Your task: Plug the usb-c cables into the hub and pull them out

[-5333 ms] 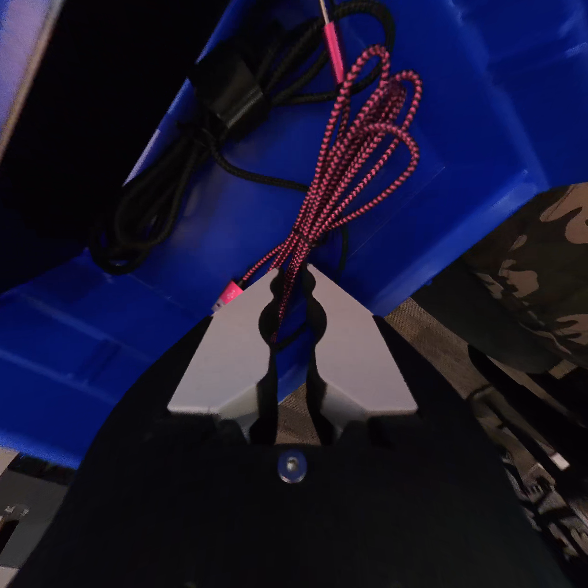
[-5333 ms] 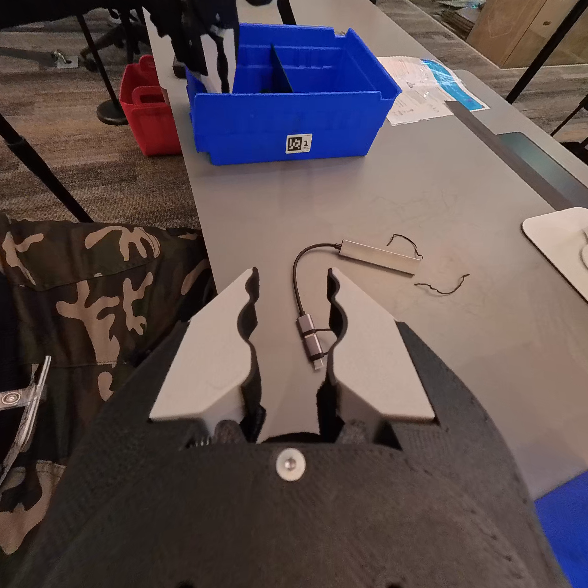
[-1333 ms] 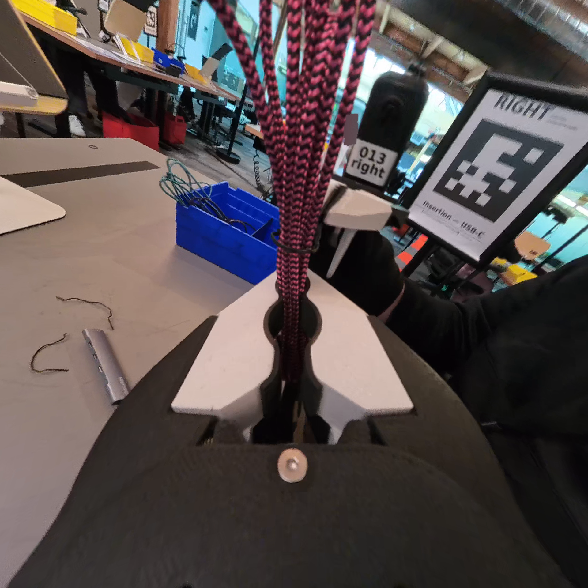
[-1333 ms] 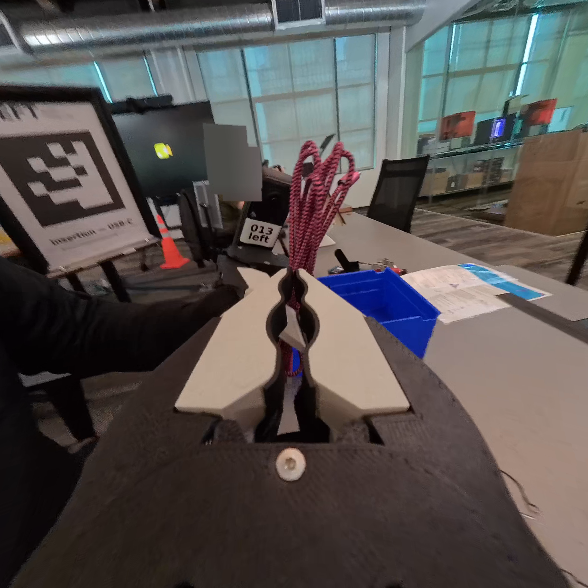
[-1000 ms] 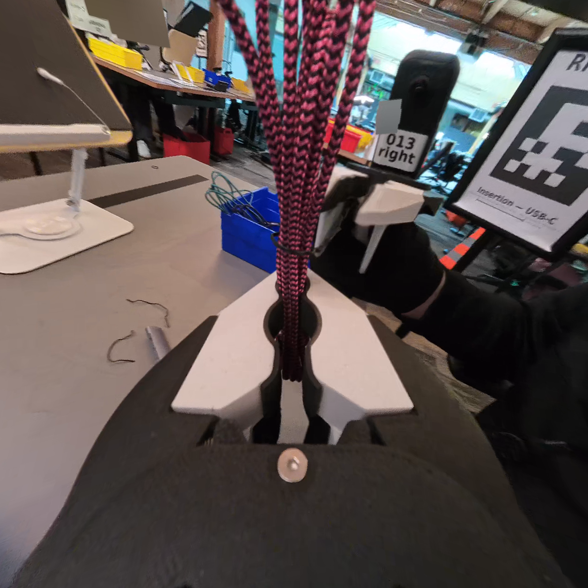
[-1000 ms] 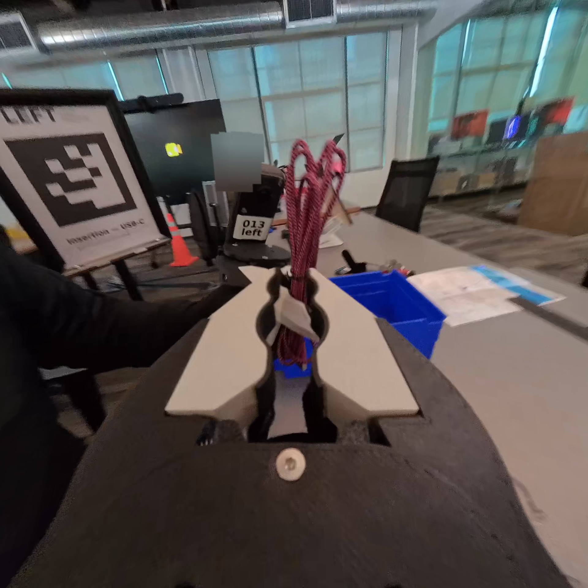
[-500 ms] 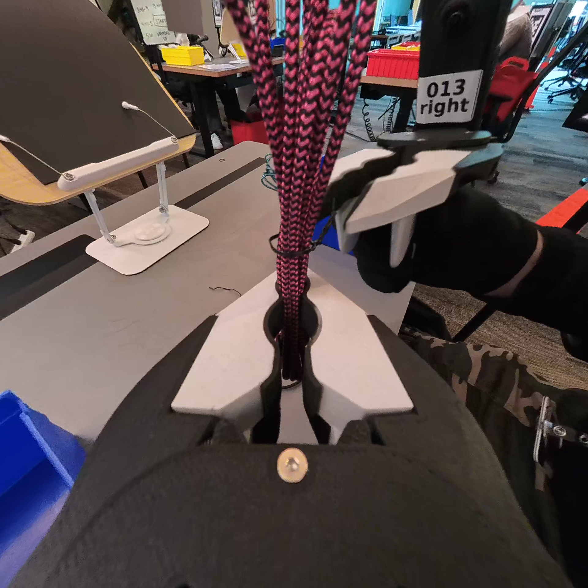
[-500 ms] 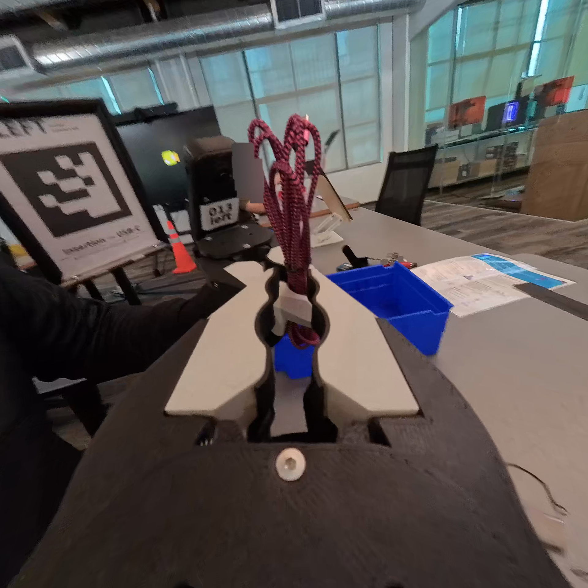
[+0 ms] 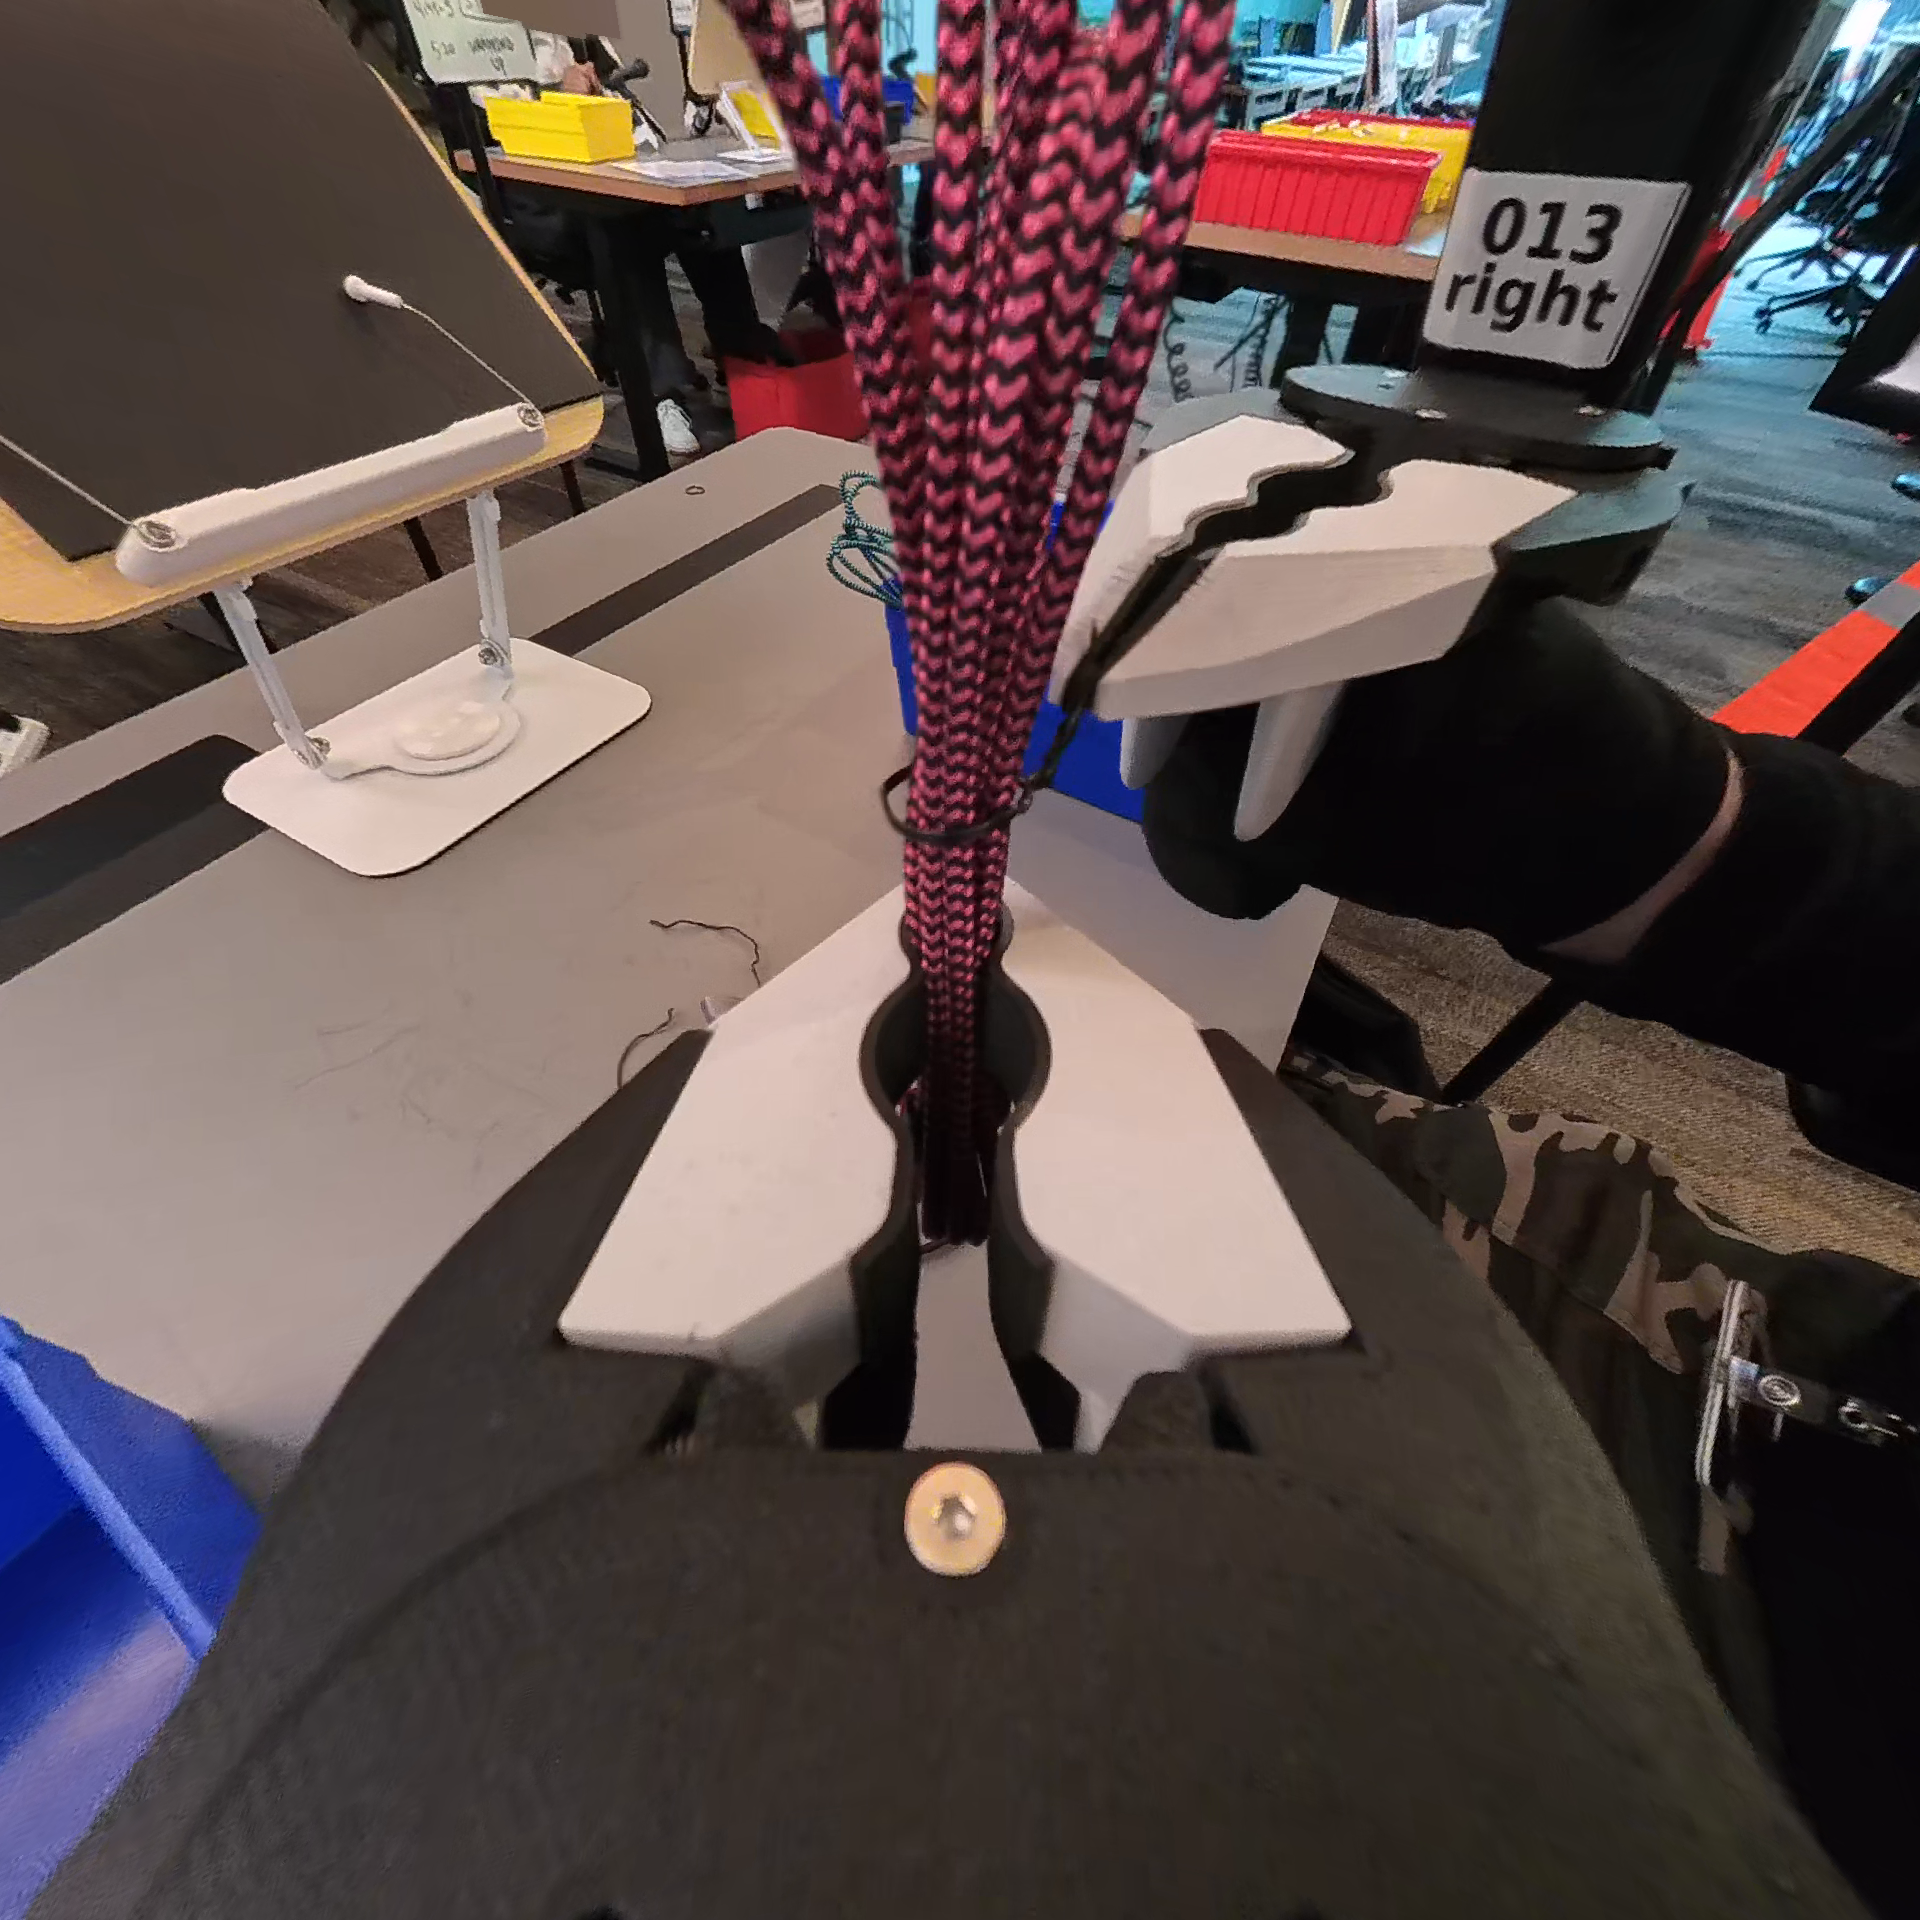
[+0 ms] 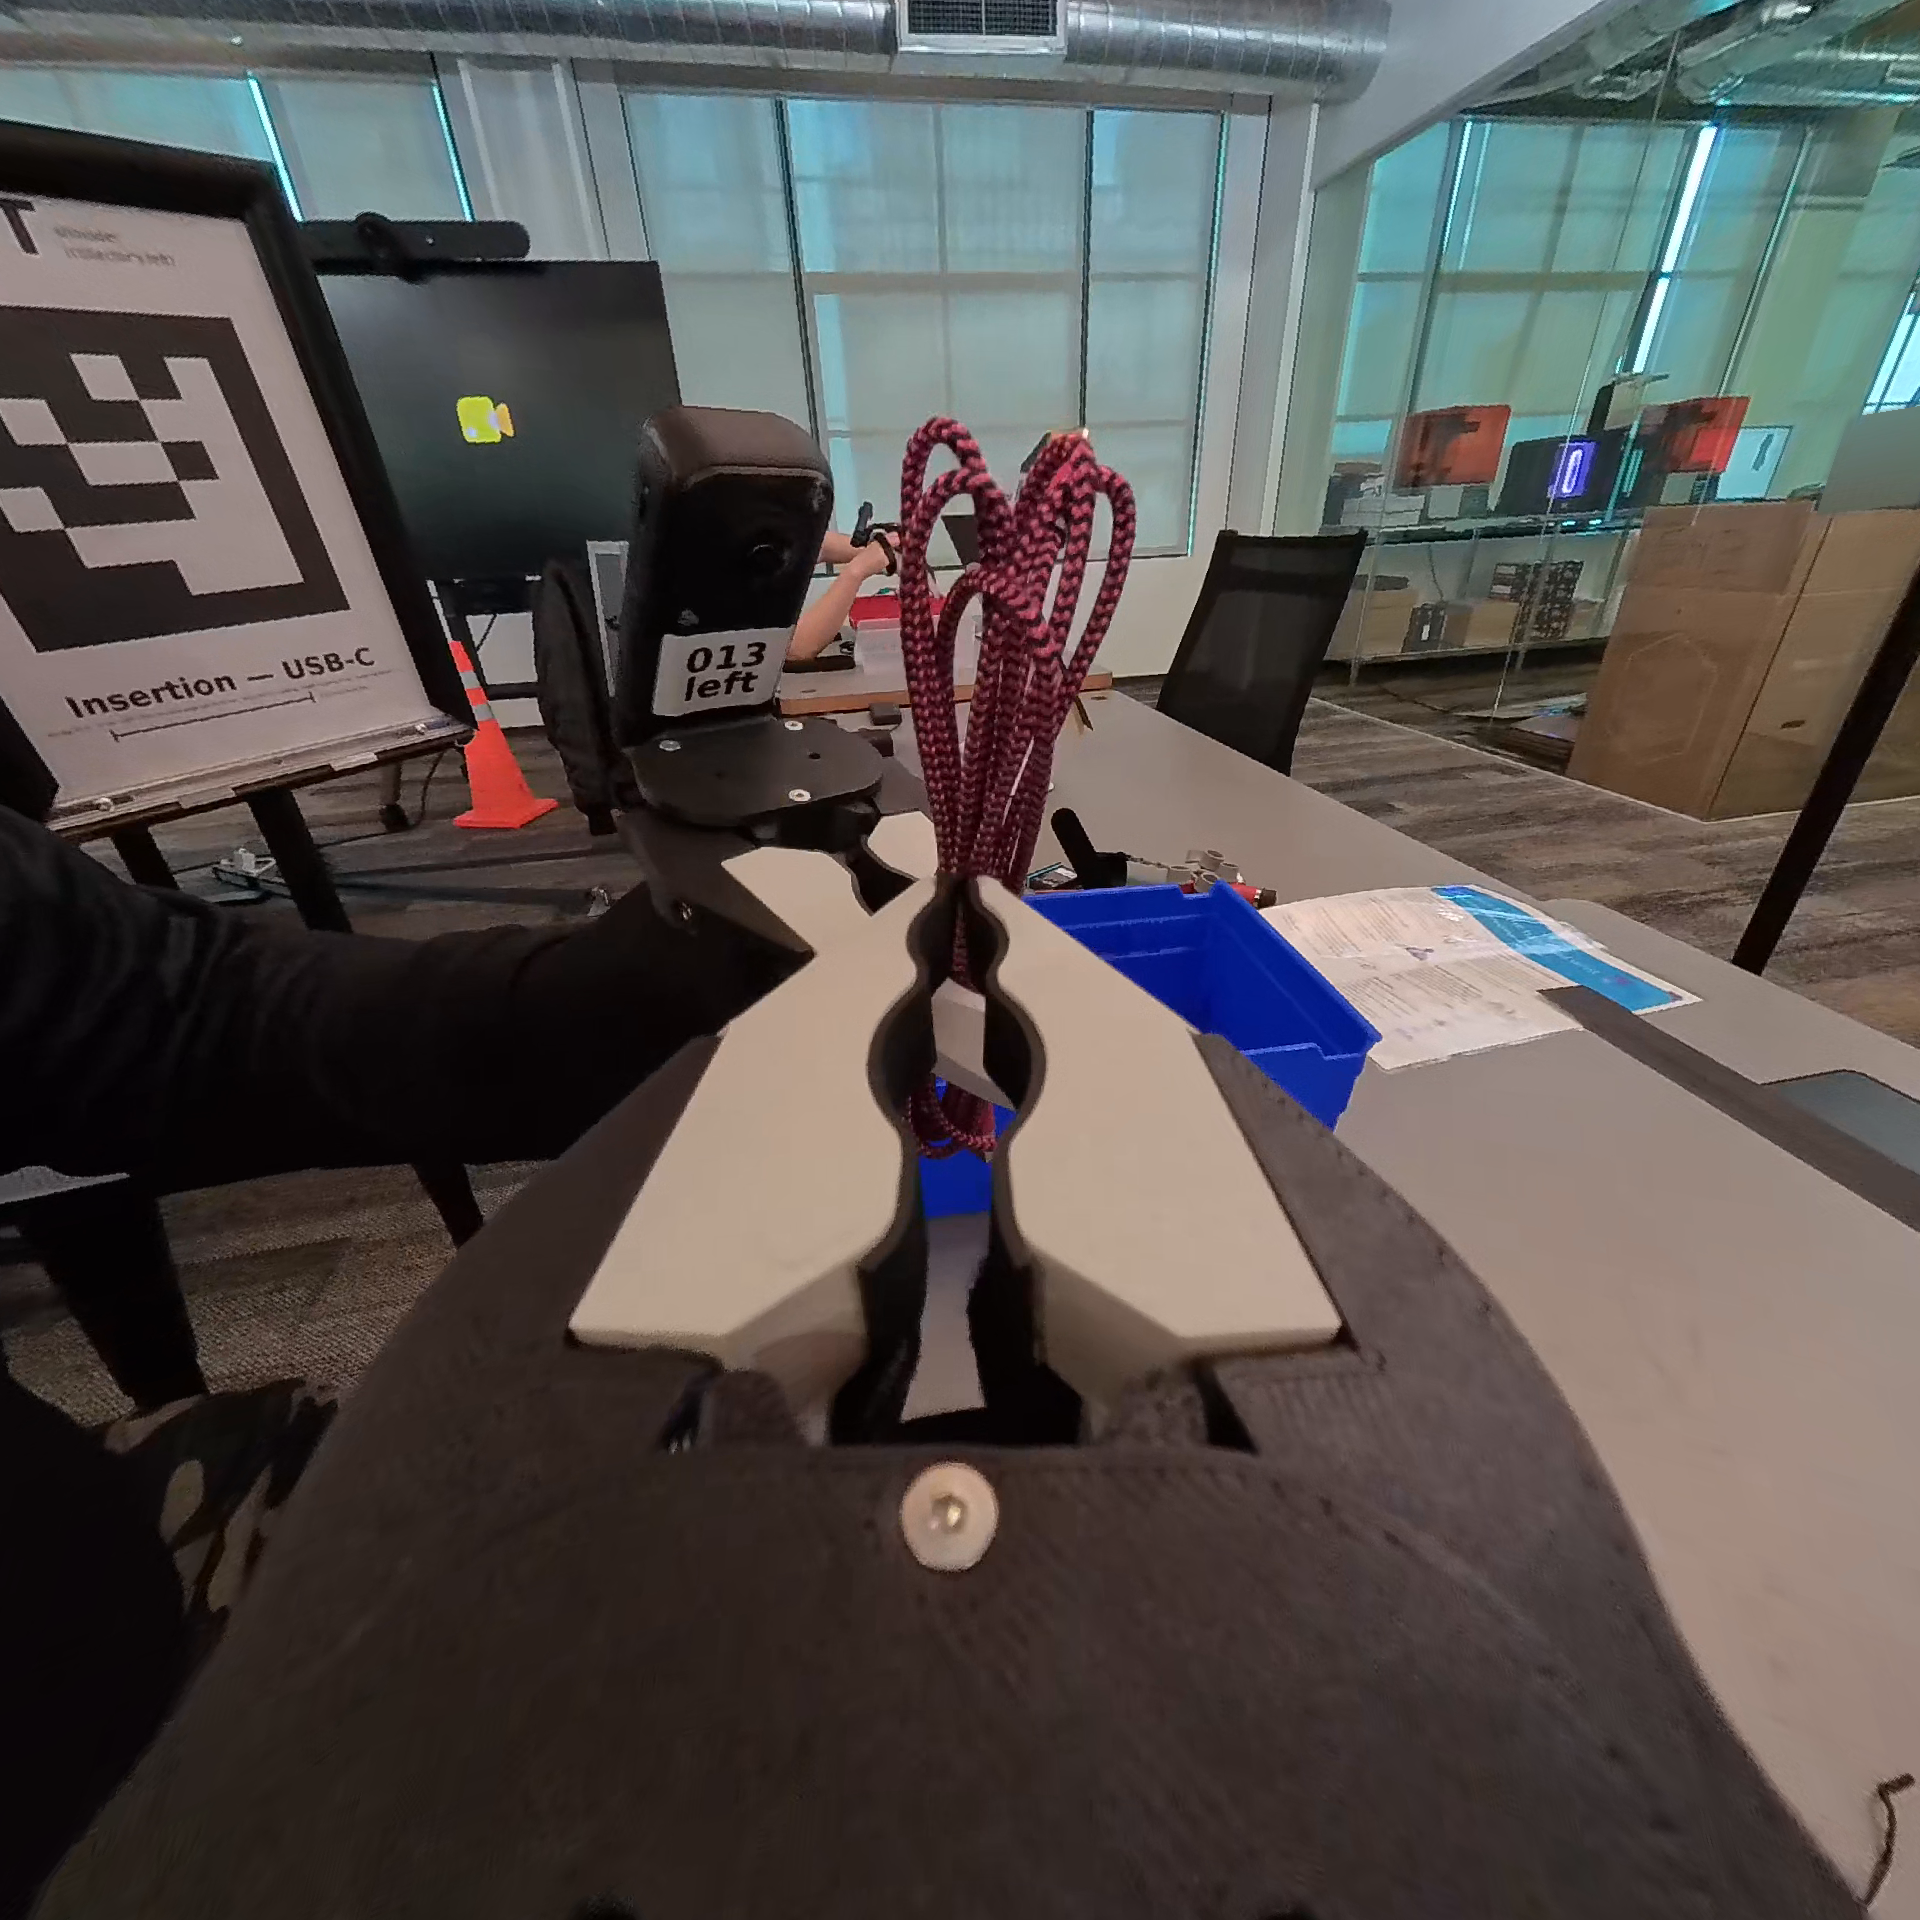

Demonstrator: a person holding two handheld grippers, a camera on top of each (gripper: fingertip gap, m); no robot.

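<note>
Left tongs [image 9: 954, 1039] pressed together on the bundled pink-and-black braided cable [image 9: 966, 582], gripped low down, with the long axis of the bundle standing almost upright above the tips and the loops going out of the top of the left wrist view. Right tongs [image 10: 954, 914] also closed, pinching at the thin black tie [image 9: 951, 826] that wraps the bundle just above the left tips; seen from the left wrist view, coming in from the right side, lying nearly level and so across the upright strands. Seems a matter of taking off the tie, so probably a pull to the right and away from the bundle, while the left side holds firm. Plug ends of the cable hard to find; only a small bright tip near the top loops in the right wrist view. Hub not visible on the grey tabletop [image 9: 312, 1039]; blue bin [image 10: 1226, 987] standing far behind the bundle
</note>
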